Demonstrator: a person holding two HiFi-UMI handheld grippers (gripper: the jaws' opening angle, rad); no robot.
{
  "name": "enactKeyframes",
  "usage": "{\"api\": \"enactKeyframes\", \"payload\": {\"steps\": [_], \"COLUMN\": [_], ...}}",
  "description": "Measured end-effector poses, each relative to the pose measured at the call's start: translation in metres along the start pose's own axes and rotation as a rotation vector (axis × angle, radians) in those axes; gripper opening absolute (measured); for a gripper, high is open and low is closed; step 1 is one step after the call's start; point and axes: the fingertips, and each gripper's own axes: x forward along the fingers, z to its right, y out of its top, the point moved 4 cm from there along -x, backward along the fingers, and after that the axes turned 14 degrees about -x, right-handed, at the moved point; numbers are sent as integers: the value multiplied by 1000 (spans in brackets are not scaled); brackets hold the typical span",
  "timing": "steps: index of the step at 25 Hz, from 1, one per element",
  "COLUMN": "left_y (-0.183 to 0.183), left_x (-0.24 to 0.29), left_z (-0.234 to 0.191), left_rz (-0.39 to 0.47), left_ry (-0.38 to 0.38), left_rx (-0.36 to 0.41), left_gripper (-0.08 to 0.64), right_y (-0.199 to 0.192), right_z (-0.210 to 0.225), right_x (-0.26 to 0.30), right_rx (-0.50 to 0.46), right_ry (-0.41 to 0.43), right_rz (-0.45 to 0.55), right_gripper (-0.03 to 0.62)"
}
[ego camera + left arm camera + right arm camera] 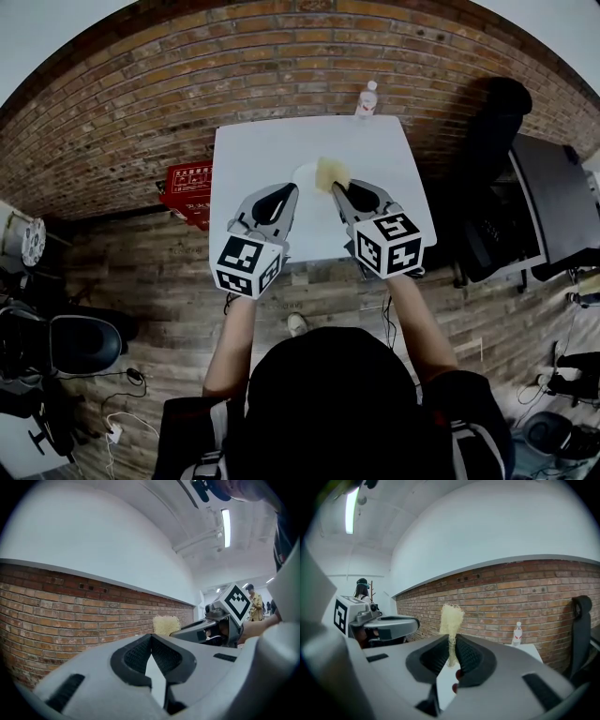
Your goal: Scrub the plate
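Plate [304, 175] shows as a pale round shape in the upper middle of the head view, over the white surface [253, 159], just at the tips of the left hand-held gripper [292, 190]. This one has its jaws pressed together; we cannot tell if they nip the rim or hold nothing. The right hand-held gripper [337, 188] is clamped on a yellow fibrous scrubber [330, 172]. It grips the lower end, so the loose part stands free beyond the tips, we think to leave enough material for rubbing. Scrubber and plate sit just beside each other, which we judge is the position for scrubbing.
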Motion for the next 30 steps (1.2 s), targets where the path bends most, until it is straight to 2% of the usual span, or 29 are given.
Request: {"api": "enactKeyframes", "payload": {"steps": [3,7,19,30], "left_y": [0,-4,-16,-35], "left_x": [4,8,-3,-21], "left_z": [14,37,92,131], "left_rz": [-10,-6,-13,-24], "left_ry": [18,18,71,79], "left_rx": [31,10,13,28], "left_gripper": [20,20,20,20], "right_y": [1,-4,-17,-38], "right_z": [7,16,17,14], "right_x": [-13,-32,-83,-121], "right_rx": [5,5,7,29], "right_ry": [2,9,64,62], "right_rz": [6,15,44,57], "right_gripper": [41,41,41,41]}}
